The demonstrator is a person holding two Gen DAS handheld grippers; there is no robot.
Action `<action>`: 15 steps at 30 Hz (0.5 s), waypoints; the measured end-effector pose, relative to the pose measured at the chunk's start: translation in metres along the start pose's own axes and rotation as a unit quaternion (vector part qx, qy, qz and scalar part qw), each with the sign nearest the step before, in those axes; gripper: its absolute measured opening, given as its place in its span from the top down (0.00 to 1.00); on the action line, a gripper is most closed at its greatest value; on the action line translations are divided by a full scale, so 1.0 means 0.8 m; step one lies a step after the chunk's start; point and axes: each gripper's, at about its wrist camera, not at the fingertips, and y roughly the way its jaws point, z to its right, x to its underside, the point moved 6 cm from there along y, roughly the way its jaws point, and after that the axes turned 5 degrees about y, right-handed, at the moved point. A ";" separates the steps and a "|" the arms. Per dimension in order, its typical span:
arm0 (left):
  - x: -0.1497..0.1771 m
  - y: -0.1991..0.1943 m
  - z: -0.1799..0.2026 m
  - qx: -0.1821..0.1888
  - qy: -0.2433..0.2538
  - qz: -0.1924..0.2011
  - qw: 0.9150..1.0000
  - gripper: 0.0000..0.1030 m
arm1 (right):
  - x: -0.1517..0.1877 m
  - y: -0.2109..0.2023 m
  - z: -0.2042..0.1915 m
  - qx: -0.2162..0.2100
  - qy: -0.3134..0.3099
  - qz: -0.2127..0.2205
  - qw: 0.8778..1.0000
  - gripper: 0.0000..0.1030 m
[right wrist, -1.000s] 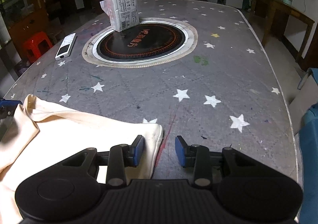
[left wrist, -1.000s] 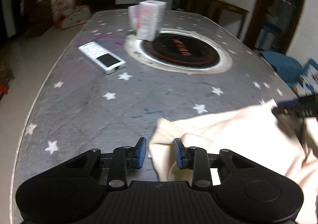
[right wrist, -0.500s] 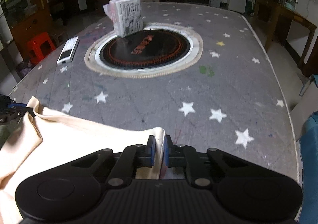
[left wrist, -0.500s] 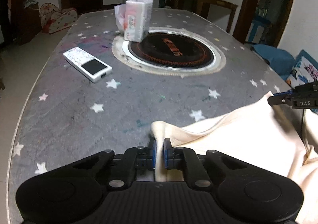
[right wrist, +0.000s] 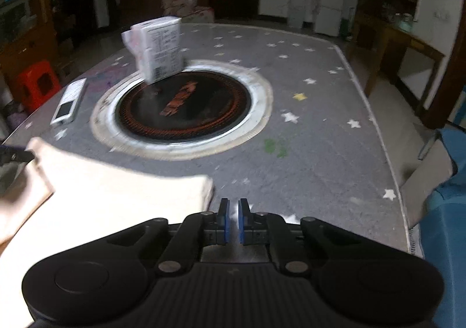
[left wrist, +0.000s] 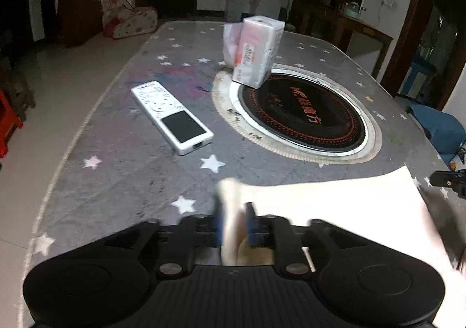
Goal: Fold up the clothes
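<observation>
two tools were on the job at the near end of the grey star-printed desk. the left tool was clamped on a corner of the cream fabric garment, the cloth bunched up between its blue pads and blurred there. from that pinch the garment ran off to the right as a flat pale sheet over the desk's near edge, its far corner reaching close to the tip of the other tool.

over on the right-wrist view, the right tool had its blue pads drawn nearly together with only a thin slit showing. the garment's corner lay just to the left of them, and i couldn't tell whether any cloth sat in that slit.

farther up the desk, a black round cooktop with a silver ring sat sunk into the surface. a white plastic-wrapped tissue pack stood on its far-left rim, and a white remote control with a dark screen lay flat to the left of the ring, well apart from the garment. a red plastic stool stood on the floor beyond the desk's left side.
</observation>
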 end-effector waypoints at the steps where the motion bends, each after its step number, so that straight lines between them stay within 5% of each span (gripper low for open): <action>1: 0.004 -0.008 0.002 -0.002 0.002 0.003 1.000 0.55 | 0.005 -0.006 -0.001 -0.003 -0.003 -0.005 1.000 0.90; 5: 0.027 -0.037 0.019 0.008 0.017 0.001 1.000 0.53 | 0.023 -0.024 -0.007 -0.007 -0.019 -0.021 1.000 0.85; 9: 0.053 -0.063 0.047 0.004 0.059 0.012 0.998 0.55 | 0.043 -0.046 -0.016 -0.013 -0.033 -0.033 0.999 0.68; 15: 0.052 -0.049 0.087 0.036 0.091 0.001 0.995 0.56 | 0.073 -0.070 -0.035 -0.025 -0.044 -0.042 0.998 0.65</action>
